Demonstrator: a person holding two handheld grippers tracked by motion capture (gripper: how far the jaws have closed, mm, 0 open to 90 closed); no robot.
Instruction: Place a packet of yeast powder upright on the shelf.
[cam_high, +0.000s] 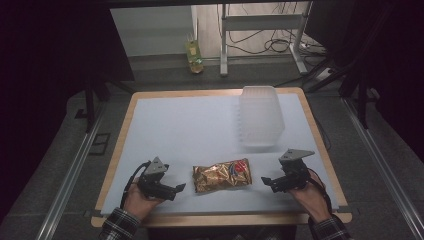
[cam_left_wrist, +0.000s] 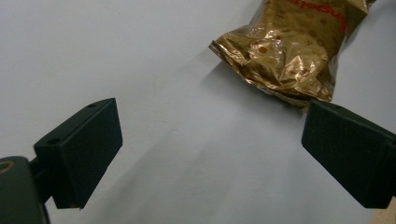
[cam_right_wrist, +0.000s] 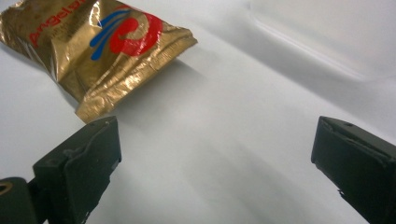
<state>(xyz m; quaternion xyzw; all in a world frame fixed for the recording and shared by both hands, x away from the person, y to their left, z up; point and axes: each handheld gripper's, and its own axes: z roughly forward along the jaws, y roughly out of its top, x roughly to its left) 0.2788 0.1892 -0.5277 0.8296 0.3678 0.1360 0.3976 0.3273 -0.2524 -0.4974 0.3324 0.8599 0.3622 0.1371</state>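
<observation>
Left hand-held gripper (cam_high: 176, 190), right hand-held gripper (cam_high: 267, 182) flank gold snack bag (cam_high: 221, 175), untouched.

Gold foil snack bag (cam_high: 222, 176), red-and-blue swirl, red lettering. Translucent white bin (cam_high: 260, 116). Pale blue sheet (cam_high: 185, 130) over tan desk (cam_high: 131, 107). Black fingers (cam_left_wrist: 79, 151).

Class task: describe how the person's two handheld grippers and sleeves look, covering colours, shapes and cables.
Both the left gripper and right gripper are black, each topped by a grey three-cornered plate and trailing a black cable. Their jaws are blocky black pads. The sleeves are dark plaid.
</observation>
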